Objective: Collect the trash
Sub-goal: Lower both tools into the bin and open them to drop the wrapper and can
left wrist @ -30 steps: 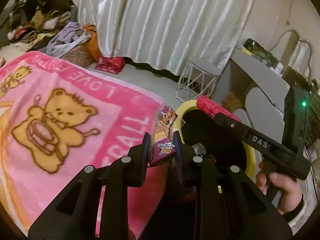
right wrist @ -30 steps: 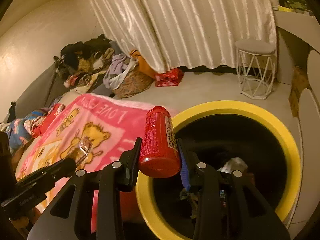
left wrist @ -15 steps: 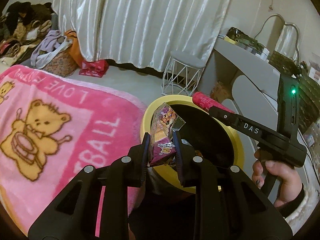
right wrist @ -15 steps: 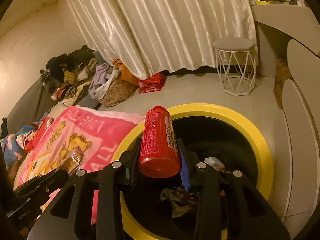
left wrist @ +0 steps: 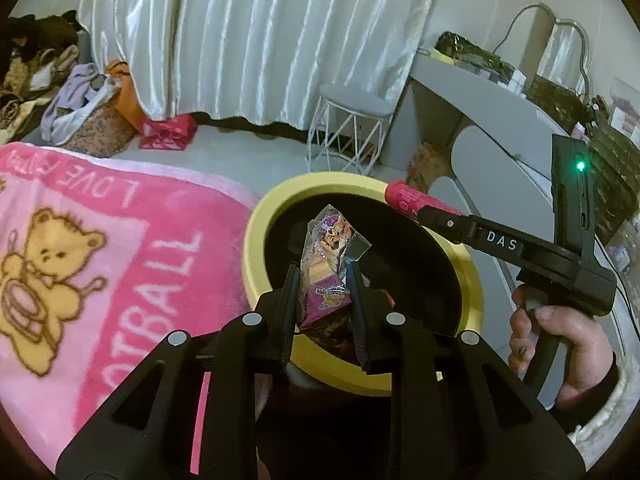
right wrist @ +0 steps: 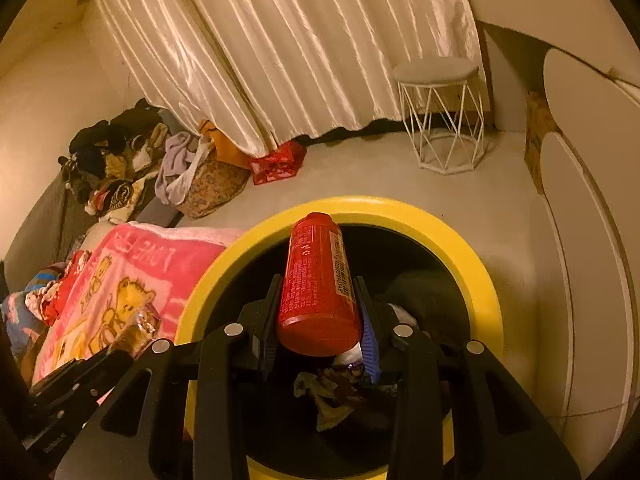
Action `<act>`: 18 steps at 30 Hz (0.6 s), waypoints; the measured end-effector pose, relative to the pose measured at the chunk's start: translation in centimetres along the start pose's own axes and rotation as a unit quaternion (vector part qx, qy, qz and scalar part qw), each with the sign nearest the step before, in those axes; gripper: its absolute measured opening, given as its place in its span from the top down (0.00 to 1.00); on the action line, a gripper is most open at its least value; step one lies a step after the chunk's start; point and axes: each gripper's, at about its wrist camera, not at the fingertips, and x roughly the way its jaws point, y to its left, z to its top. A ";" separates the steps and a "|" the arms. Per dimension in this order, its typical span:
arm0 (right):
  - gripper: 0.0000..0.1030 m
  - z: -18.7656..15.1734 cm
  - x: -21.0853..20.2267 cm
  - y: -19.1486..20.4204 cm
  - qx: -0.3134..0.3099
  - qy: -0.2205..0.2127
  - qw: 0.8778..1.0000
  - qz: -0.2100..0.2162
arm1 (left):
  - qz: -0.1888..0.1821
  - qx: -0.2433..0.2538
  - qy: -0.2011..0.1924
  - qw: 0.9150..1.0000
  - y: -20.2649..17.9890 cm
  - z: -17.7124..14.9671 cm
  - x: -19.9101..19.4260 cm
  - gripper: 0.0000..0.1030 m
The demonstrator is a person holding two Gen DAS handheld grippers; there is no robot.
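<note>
My left gripper (left wrist: 323, 280) is shut on a purple snack wrapper (left wrist: 326, 268) and holds it over the near rim of the yellow-rimmed trash bin (left wrist: 256, 236). My right gripper (right wrist: 318, 292) is shut on a red bottle (right wrist: 318, 284) and holds it above the mouth of the bin (right wrist: 472, 264), where crumpled trash (right wrist: 336, 392) lies inside. The right gripper also shows in the left wrist view (left wrist: 424, 210) with the red bottle (left wrist: 404, 196) over the bin's far rim. The wrapper shows at the lower left of the right wrist view (right wrist: 138, 328).
A pink teddy-bear blanket (left wrist: 100, 248) lies left of the bin. A white wire stool (left wrist: 352, 132) stands beyond it by the curtain (left wrist: 248, 32). Grey rounded furniture (left wrist: 492, 160) is on the right. Bags and clothes (right wrist: 192, 176) are piled at the far left.
Both grippers have moved right from over the blanket's edge to over the bin, each still holding its item. The bin now sits more fully under them.
</note>
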 end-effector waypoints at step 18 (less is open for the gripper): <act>0.68 -0.2 0.4 -1.3 0.014 0.005 1.000 -0.006 | -0.024 0.019 0.051 0.998 -1.3 -0.5 4.3 0.81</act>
